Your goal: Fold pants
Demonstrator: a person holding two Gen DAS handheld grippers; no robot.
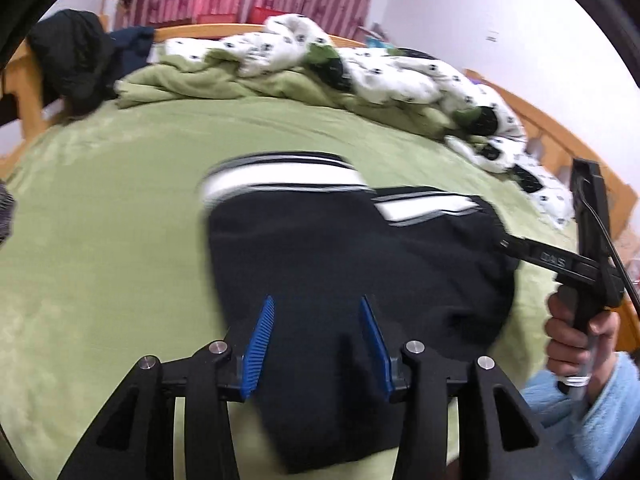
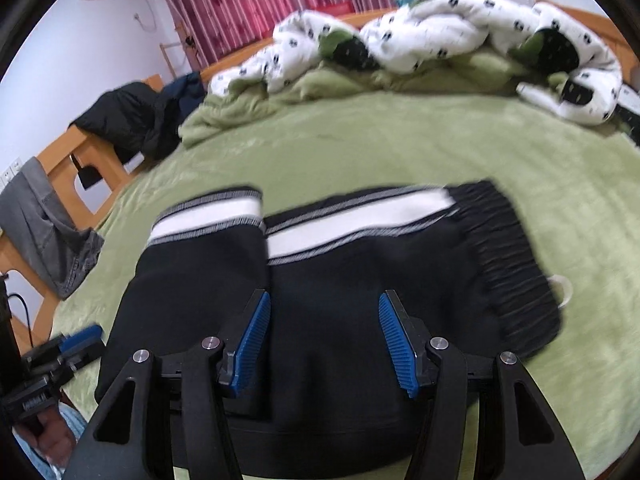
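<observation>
Black pants with white side stripes lie folded on the green bed sheet. In the right wrist view the pants show their gathered waistband at the right. My left gripper hovers over the near part of the pants, its blue pads apart with nothing pressed between them. My right gripper is also open above the black cloth. From the left wrist view the right gripper reaches the pants' right edge, held by a hand. The left gripper shows at the lower left of the right wrist view.
A white patterned quilt and a bunched green blanket lie along the far side of the bed. A dark jacket and a grey garment hang on the wooden bed frame at the left. Red curtains hang behind.
</observation>
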